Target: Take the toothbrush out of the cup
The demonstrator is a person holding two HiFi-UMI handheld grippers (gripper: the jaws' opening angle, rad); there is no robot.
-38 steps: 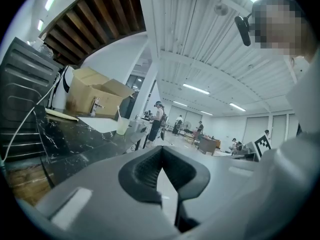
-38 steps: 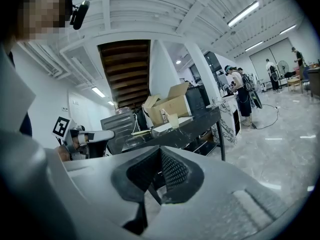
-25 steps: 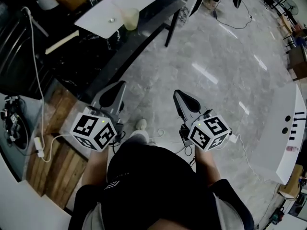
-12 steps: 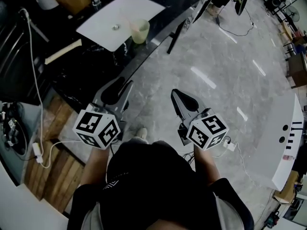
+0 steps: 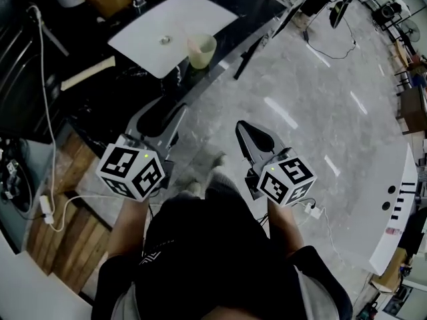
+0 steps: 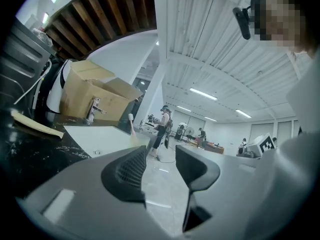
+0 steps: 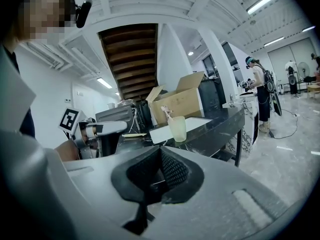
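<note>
Both tools hang out over the floor, a glossy grey stone-look surface with pale streaks of reflected light, well apart from the counter. The left gripper is a smooth grey plastic wedge behind a white cube printed with black square markers. In its own view the left gripper has its two rounded jaws opening, the inner pad ribbed with a fine dark mesh, and only the far room shows in the gap. The right gripper narrows to a dark point, and from its own camera the right gripper has its black textured pads pressed together with nothing between them. The cup is a pale, slightly translucent tumbler that widens toward the rim. It stands upright on the counter, a black polished slab with white veining, just beside a corner of the sink, a flat white rectangular basin with a small round drain. The toothbrush is inside the cup, its thin light stem leaning and its head sticking up above the rim. Behind the basin stand a shiny metal tap and an open brown cardboard box with raised flaps.
</note>
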